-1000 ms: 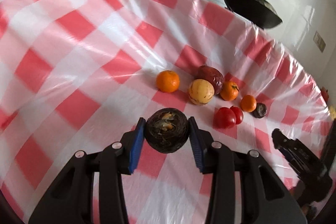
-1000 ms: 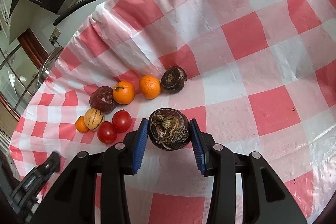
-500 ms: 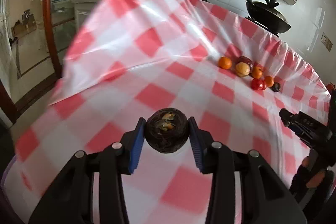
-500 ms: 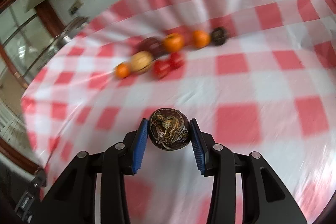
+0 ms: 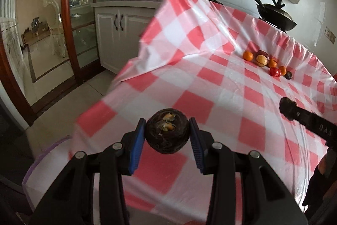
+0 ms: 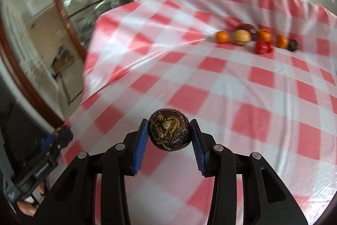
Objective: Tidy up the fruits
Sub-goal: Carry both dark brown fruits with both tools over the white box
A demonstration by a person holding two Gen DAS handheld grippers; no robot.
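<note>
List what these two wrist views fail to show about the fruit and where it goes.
- Destination: no bowl or tray appears in either view; only the lavender rim at the left wrist view's lower left, cut off by the left gripper.
- Fruit row: motion-blurred in the right wrist view, small in the left; kinds uncertain.
- Undersides of the dark fruit and dark fruit in the right gripper: face away from the cameras.

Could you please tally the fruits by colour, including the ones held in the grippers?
Orange fruits: 3
Red fruits: 2
Yellow fruit: 1
Dark red fruit: 1
Dark brown fruits: 3, one on the cloth at, one in the left gripper, one in the right gripper
Total: 10
</note>
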